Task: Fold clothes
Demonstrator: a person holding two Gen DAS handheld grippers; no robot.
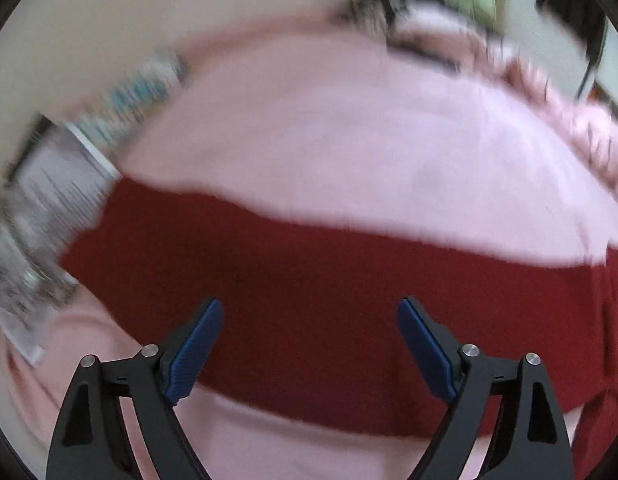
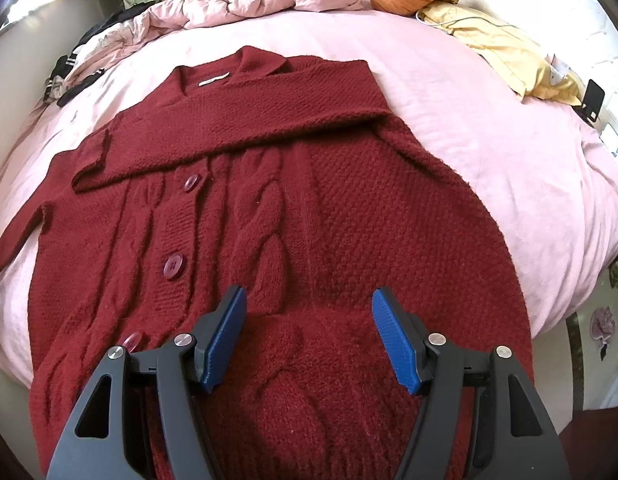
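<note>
The dark red cable-knit cardigan [image 2: 269,208] lies flat, face up and buttoned, on my pink bed sheet, its collar at twelve o'clock and its hem toward six o'clock beneath me. Its right-hand sleeve [image 2: 245,120] is folded across the chest, the cuff ending near nine o'clock. The other sleeve [image 1: 309,304] stretches out over the sheet toward eight o'clock; in my left view it shows as a blurred red band.
</note>
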